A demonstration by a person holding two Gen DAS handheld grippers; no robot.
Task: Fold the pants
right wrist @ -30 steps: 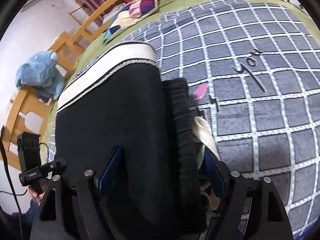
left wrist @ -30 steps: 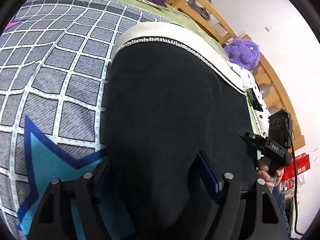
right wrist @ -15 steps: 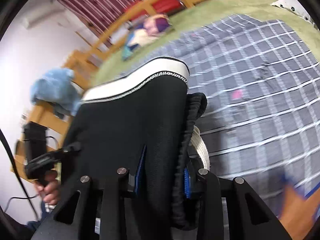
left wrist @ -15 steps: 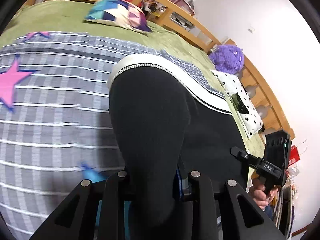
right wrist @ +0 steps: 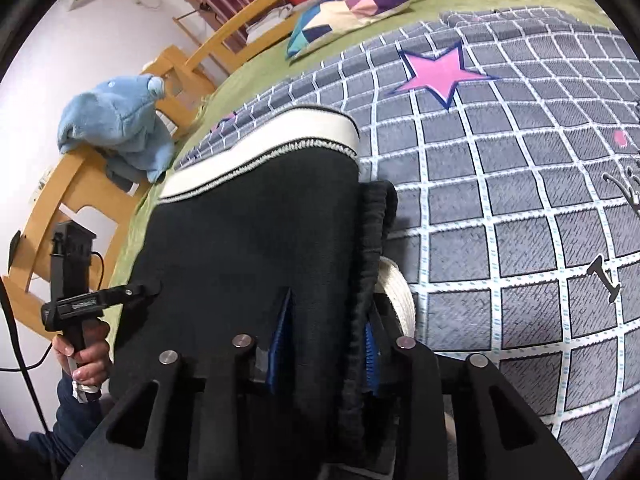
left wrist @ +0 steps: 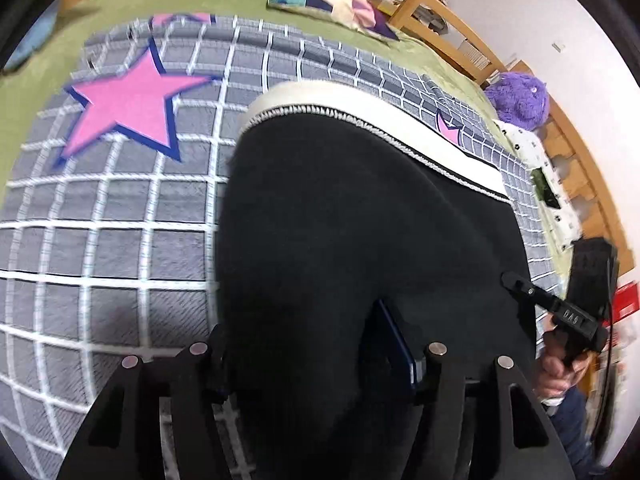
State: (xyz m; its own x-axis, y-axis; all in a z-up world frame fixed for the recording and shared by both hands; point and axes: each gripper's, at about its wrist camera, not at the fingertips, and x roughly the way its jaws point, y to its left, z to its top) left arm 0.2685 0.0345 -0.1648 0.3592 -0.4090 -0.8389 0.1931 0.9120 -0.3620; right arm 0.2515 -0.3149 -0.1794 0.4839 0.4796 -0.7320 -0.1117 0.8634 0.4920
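The black pants (left wrist: pixel 360 232) with a white stripe (left wrist: pixel 360 104) along the far edge lie on a grey checked blanket (left wrist: pixel 120 216). They also show in the right wrist view (right wrist: pixel 248 232). My left gripper (left wrist: pixel 308 356) stands with its jaws apart around the near-left corner of the cloth. My right gripper (right wrist: pixel 324 340) stands with its jaws apart around the near-right part, by the black waistband (right wrist: pixel 372 248) and a cream drawstring (right wrist: pixel 396 296). Each gripper shows in the other's view, the right one (left wrist: pixel 560 312) and the left one (right wrist: pixel 92 300).
The blanket has a pink star (left wrist: pixel 124 104) and covers a green sheet (left wrist: pixel 36 80). A patchwork pillow (right wrist: pixel 344 8) lies at the back. A blue plush (right wrist: pixel 116 124) and a purple plush (left wrist: pixel 520 96) sit by the wooden bed rails (right wrist: pixel 52 208).
Both grippers' jaws have spread apart after pinching the cloth half a second ago. Both views have swung, and the pants lie flatter on the blanket.
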